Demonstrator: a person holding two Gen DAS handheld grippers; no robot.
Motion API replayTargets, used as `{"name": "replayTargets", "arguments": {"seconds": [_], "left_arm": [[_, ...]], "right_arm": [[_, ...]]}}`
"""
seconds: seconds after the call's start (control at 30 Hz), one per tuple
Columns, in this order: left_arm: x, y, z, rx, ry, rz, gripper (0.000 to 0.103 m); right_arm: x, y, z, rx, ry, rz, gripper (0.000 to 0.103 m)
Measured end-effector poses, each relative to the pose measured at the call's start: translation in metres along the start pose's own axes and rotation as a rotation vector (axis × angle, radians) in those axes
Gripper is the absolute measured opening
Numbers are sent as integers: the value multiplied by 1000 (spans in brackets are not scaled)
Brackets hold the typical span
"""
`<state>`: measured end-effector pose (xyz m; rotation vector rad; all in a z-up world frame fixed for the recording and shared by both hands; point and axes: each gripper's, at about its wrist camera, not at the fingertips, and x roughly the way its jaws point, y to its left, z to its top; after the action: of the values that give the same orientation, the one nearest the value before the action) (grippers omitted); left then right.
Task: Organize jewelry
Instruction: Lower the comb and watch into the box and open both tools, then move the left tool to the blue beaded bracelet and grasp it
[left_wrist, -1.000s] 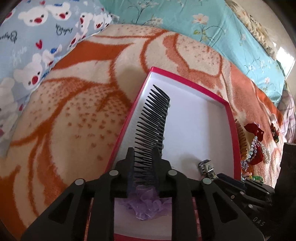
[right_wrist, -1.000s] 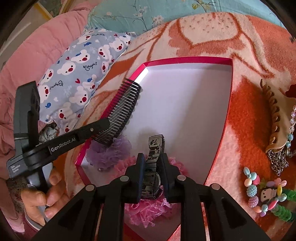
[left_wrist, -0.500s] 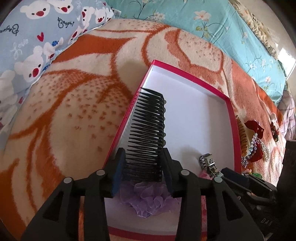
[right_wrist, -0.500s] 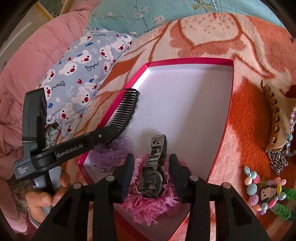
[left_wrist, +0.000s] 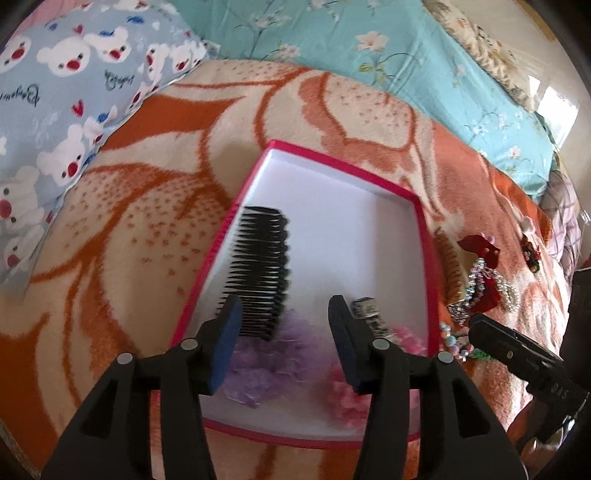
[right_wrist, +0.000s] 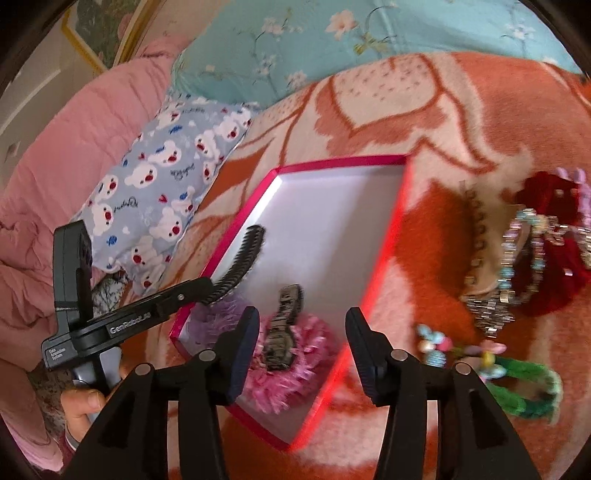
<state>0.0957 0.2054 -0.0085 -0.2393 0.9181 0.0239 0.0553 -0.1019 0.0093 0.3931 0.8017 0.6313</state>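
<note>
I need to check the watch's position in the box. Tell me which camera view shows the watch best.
The right wrist view. There the watch lies in full sight on the pink frill in the red box, between the open right tongs. The left wrist view shows only its band, partly hidden behind a finger of the left tongs.

Both wrist views look down closely, sharing the red box (left_wrist: 421, 221) (right_wrist: 343, 162).
</note>
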Motion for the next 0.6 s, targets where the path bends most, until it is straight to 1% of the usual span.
{"name": "replayTargets", "arguments": {"seconds": [0.2,0.33,0.6], "left_arm": [[-6,-24,3,26,-3,-32,47],[-9,-45,2,66,-5,-56,47],[-3,-89,-2,128,18,-106,47]], "right_arm": [[-29,-34,-1,57,-38,-55,52],[-49,-60,-3,97,-67,-97,52],[-88,-111,-7,188,-121,-181,52]]}}
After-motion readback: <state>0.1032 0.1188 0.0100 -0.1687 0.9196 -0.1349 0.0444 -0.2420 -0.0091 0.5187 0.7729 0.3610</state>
